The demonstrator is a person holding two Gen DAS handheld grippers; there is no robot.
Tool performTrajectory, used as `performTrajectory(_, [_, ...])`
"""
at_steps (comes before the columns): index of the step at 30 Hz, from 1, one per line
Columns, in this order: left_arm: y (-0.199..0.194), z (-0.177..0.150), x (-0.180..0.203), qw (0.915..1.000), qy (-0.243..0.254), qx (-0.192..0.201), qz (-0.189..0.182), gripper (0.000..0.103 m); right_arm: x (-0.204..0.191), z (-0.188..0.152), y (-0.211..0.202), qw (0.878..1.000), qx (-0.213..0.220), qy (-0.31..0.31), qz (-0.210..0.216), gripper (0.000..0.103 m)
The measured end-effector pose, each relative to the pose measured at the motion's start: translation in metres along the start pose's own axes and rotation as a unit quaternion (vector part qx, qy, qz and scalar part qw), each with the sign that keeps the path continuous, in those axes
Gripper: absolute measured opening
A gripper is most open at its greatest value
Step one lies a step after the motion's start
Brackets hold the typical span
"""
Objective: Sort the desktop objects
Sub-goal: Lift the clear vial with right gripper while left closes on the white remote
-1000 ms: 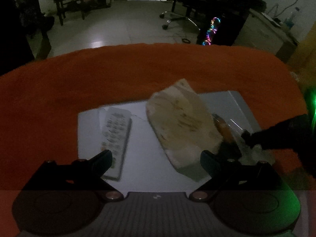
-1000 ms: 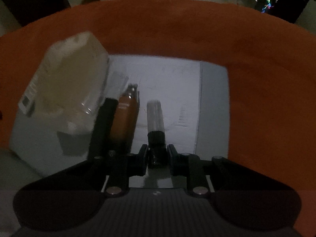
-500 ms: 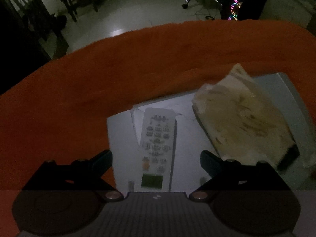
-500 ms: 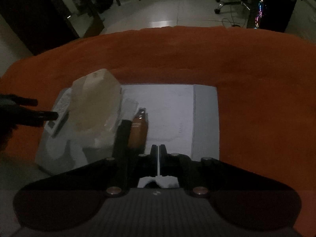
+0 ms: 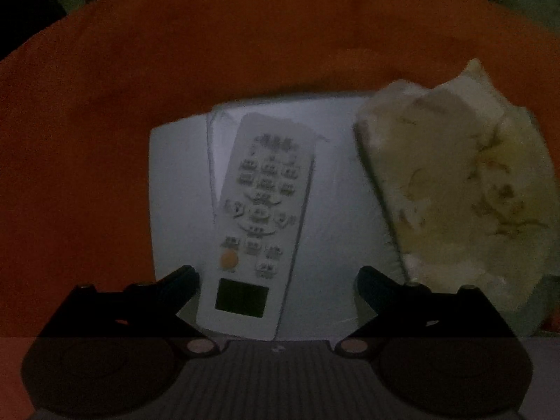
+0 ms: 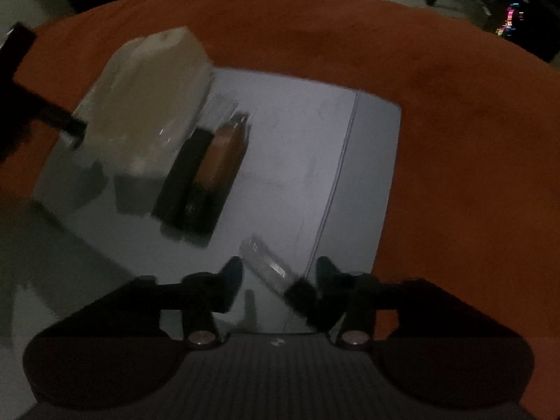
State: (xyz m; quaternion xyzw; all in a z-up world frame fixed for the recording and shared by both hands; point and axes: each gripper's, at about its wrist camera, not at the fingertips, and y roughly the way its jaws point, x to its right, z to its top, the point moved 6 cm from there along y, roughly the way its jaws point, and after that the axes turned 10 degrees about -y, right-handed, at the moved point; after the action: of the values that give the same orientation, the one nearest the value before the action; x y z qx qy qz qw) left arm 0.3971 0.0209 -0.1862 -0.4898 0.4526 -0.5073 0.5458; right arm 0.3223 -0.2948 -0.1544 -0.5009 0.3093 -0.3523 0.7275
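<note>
- Left gripper (image 5: 276, 280): fingers spread wide, nothing between the pads. The white remote (image 5: 260, 224) lies flat in the gap, display end nearest the camera, keypad end running away beyond the fingertips. Both fingertips flank its lower body, apart from it.
- Beyond the right fingertip of this gripper, a pale plastic bag (image 5: 462, 182) sits on the same grey board (image 5: 175, 189); the remote and the bag are near each other, not touching.
- Right gripper (image 6: 278, 273): fingers apart, gripping nothing. A slim clear pen-like item with a dark cap (image 6: 276, 273) lies slantwise in the gap, cap end close to the right fingertip. View is blurred; contact cannot be told.
- Ahead and left of the right gripper's fingers: a brown bottle (image 6: 220, 154) and a black bar (image 6: 185, 171) lie side by side, touching, next to the bag.
- Step in hand, as judged: left gripper is lined up on the remote, likely for a pick.
- Next move calls for lowering and centring across the remote's narrow width, then closing; a flat body on a hard board leaves little edge to catch.
</note>
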Motion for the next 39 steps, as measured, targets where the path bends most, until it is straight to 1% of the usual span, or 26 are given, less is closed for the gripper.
performTrajectory(1, [0.000, 0.001, -0.002, 1.0000, -0.005, 0.002, 0.004, 0.094, 0.000, -0.002, 0.001, 1.000, 0.002, -0.005, -0.002, 0.057])
performTrajectory(2, [-0.001, 0.002, -0.004, 0.9999, -0.009, 0.005, 0.005, 0.089, 0.000, -0.002, 0.001, 1.000, 0.008, -0.007, -0.009, 0.057])
performTrajectory(3, [-0.002, 0.003, -0.006, 0.9998, -0.014, 0.009, 0.007, 0.083, 0.000, -0.001, 0.002, 1.000, 0.012, -0.009, -0.012, 0.057])
performTrajectory(4, [-0.005, 0.004, -0.007, 0.9997, -0.016, 0.015, 0.007, 0.079, -0.001, 0.000, 0.004, 1.000, 0.015, -0.011, -0.012, 0.057])
performTrajectory(6, [-0.009, 0.004, -0.007, 0.9995, -0.009, 0.028, 0.008, 0.060, -0.001, 0.003, 0.009, 1.000, 0.015, -0.014, -0.013, 0.056])
performTrajectory(7, [-0.012, 0.004, -0.006, 0.9993, -0.003, 0.035, 0.010, 0.056, -0.001, 0.003, 0.014, 1.000, 0.006, -0.015, -0.018, 0.056])
performTrajectory(8, [-0.013, 0.004, -0.006, 0.9992, 0.000, 0.038, 0.011, 0.047, -0.002, 0.002, 0.019, 0.999, -0.007, -0.020, -0.028, 0.056])
performTrajectory(9, [-0.013, 0.003, -0.007, 0.9992, 0.001, 0.040, 0.011, 0.042, -0.002, 0.001, 0.024, 0.999, -0.017, -0.025, -0.036, 0.054])
performTrajectory(10, [-0.014, 0.002, -0.007, 0.9991, 0.003, 0.041, 0.011, 0.042, -0.002, -0.001, 0.028, 0.998, -0.023, -0.028, -0.041, 0.055])
performTrajectory(11, [-0.014, 0.002, -0.008, 0.9990, 0.004, 0.043, 0.012, 0.042, -0.002, -0.001, 0.030, 0.998, -0.024, -0.030, -0.046, 0.054])
performTrajectory(13, [-0.015, 0.000, -0.009, 0.9988, 0.007, 0.047, 0.012, 0.041, -0.004, 0.000, 0.028, 0.998, -0.018, -0.039, -0.054, 0.036])
performTrajectory(14, [-0.015, -0.001, -0.009, 0.9987, 0.009, 0.048, 0.013, 0.041, -0.004, 0.001, 0.027, 0.997, -0.019, -0.044, -0.062, 0.022])
performTrajectory(15, [-0.016, -0.001, -0.010, 0.9986, 0.011, 0.050, 0.013, 0.041, -0.004, 0.002, 0.027, 0.996, -0.022, -0.045, -0.068, 0.021])
performTrajectory(19, [-0.019, -0.004, -0.007, 0.9983, 0.012, 0.054, 0.021, 0.041, -0.002, 0.005, 0.027, 0.997, -0.031, -0.031, -0.071, 0.021])
performTrajectory(23, [-0.029, -0.008, -0.015, 0.9980, 0.012, 0.059, 0.022, 0.041, 0.007, 0.014, 0.024, 0.997, -0.023, 0.024, -0.063, 0.021])
performTrajectory(25, [-0.030, -0.012, -0.019, 0.9983, 0.017, 0.051, 0.023, 0.041, 0.014, 0.021, 0.023, 0.996, -0.012, 0.060, -0.057, 0.021])
performTrajectory(27, [-0.025, -0.017, -0.018, 0.9982, 0.044, 0.031, 0.027, 0.042, 0.021, 0.025, 0.023, 0.994, -0.003, 0.092, -0.063, 0.021])
performTrajectory(29, [-0.024, -0.021, -0.016, 0.9973, 0.059, 0.033, 0.030, 0.044, 0.028, 0.028, 0.026, 0.990, 0.000, 0.116, -0.077, 0.021])
performTrajectory(31, [-0.027, -0.024, -0.013, 0.9969, 0.066, 0.035, 0.026, 0.064, 0.031, 0.029, 0.030, 0.989, 0.001, 0.129, -0.079, 0.021])
performTrajectory(32, [-0.030, -0.023, -0.010, 0.9963, 0.070, 0.042, 0.026, 0.089, 0.031, 0.030, 0.031, 0.988, 0.002, 0.129, -0.080, 0.021])
performTrajectory(33, [-0.033, -0.023, -0.009, 0.9956, 0.072, 0.051, 0.029, 0.096, 0.030, 0.031, 0.032, 0.989, 0.003, 0.125, -0.082, 0.022])
performTrajectory(34, [-0.036, -0.021, -0.009, 0.9951, 0.072, 0.060, 0.031, 0.096, 0.029, 0.032, 0.032, 0.989, 0.002, 0.119, -0.084, 0.023])
performTrajectory(35, [-0.037, -0.019, -0.009, 0.9952, 0.067, 0.065, 0.031, 0.096, 0.027, 0.033, 0.032, 0.990, 0.001, 0.114, -0.087, 0.028])
performTrajectory(36, [-0.036, -0.016, -0.009, 0.9956, 0.060, 0.065, 0.032, 0.096, 0.026, 0.033, 0.033, 0.990, 0.001, 0.108, -0.087, 0.036])
performTrajectory(38, [-0.031, -0.012, -0.010, 0.9974, 0.035, 0.056, 0.029, 0.096, 0.024, 0.033, 0.034, 0.991, 0.000, 0.102, -0.089, 0.040])
performTrajectory(39, [-0.029, -0.011, -0.011, 0.9977, 0.024, 0.056, 0.031, 0.096, 0.023, 0.033, 0.035, 0.991, -0.001, 0.099, -0.094, 0.040])
